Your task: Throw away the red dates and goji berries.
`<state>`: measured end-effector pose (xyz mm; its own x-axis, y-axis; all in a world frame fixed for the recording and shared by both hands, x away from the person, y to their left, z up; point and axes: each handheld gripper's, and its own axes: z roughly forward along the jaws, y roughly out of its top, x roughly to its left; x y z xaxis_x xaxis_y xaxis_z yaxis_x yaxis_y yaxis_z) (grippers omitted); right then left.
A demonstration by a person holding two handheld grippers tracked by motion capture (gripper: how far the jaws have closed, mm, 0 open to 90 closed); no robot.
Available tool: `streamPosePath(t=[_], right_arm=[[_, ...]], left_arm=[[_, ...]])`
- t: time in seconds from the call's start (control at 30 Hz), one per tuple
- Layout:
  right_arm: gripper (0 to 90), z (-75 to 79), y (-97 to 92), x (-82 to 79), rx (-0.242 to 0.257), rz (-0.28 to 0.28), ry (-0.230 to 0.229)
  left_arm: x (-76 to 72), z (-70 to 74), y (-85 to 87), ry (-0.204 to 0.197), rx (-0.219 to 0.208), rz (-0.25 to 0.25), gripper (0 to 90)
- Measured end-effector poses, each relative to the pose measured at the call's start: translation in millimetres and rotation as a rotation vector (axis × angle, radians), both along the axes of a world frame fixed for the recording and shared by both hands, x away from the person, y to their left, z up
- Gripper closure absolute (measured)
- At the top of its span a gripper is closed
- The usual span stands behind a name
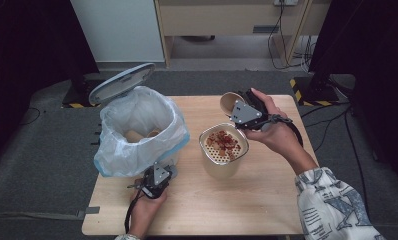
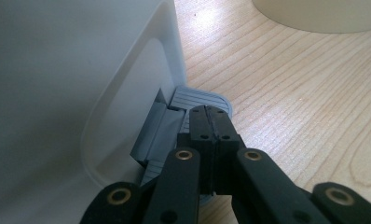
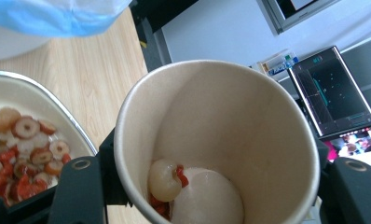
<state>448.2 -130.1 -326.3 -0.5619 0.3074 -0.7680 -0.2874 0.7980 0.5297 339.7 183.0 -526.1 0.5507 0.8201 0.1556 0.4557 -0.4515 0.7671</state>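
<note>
The left tongs [image 1: 154, 181] sat low at the near foot of the bin [image 1: 137, 131], jaws pressed together with nothing between them, their tips resting on the grey ribbed pedal [image 2: 200, 99]; the bin's white wall rose just beside them in the left gripper view; its lid [image 1: 121, 82] stood tipped up and back, and the plastic liner [image 1: 112, 150] bulged over the rim with a few pale cups lying inside. Over on the other side, the right tongs [image 1: 241, 111] were clamped on a paper cup [image 3: 216, 140], gripping it by its sides; the cup was held in the air, tilted on its side just past the far rim of the strainer [image 1: 223, 150], mouth turned toward the camera on those tongs; inside lay a pale round fruit [image 3: 164, 179], some red bits and a white lump. The strainer stood mid-counter [image 1: 267, 200], a perforated tray on a cream tub, loaded with red and pale fruit scraps [image 1: 222, 142]; it stood between the two hands, just right of the bin's liner, close enough that the blue hem nearly reached it. Black cables and yellow-black floor tape lay beyond the counter's far edge.
</note>
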Motion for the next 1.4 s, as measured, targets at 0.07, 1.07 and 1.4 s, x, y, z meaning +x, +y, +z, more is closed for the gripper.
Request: streamPosePath(t=[0.07,1.07,1.4], right_arm=[[34.3,2.2,-1.3,1.0,0.047,0.007,0.027],[33.9,8.8,-7.5,9.8,0.347,0.049,0.266],[33.9,10.2,-7.1,10.8,0.389,0.061,0.297]], left_arm=[[0.0,0.0,0.0,0.0,-0.001,0.0,89.0],[0.0,0.2,0.2,0.001,0.005,-0.001,89.0],[0.0,0.2,0.3,0.001,0.005,-0.002,89.0]])
